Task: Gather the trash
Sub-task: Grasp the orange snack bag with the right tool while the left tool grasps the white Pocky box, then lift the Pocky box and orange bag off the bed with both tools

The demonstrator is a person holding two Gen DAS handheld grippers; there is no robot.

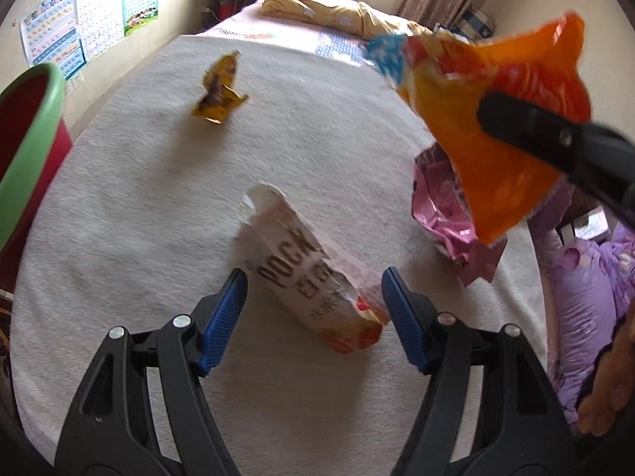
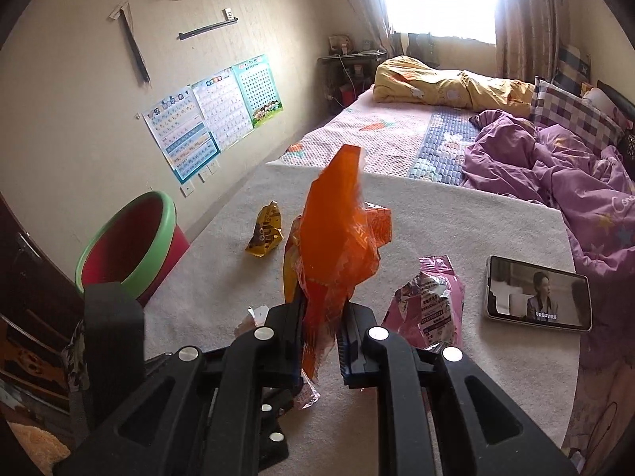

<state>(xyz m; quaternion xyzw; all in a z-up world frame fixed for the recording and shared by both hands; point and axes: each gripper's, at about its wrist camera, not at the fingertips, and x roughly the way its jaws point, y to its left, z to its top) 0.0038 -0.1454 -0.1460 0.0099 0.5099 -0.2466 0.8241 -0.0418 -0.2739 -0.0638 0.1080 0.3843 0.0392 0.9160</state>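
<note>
Near the front edge of the bed, the Pocky box (image 1: 313,277) lies diagonally between the wide-open left gripper (image 1: 313,317) fingers, while the right gripper (image 2: 321,341), clamped on an orange wrapper (image 2: 337,254), hangs well right of the bin (image 2: 131,246).

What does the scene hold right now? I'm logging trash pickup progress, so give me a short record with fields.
surface: white blanket on a bed
right claw: shut on orange bag, lifted
left claw: open, either side of Pocky box
still lying: yellow wrapper, pink bag
bin: red bucket, green rim, beside the bed
not trash: phone, screen on
</note>
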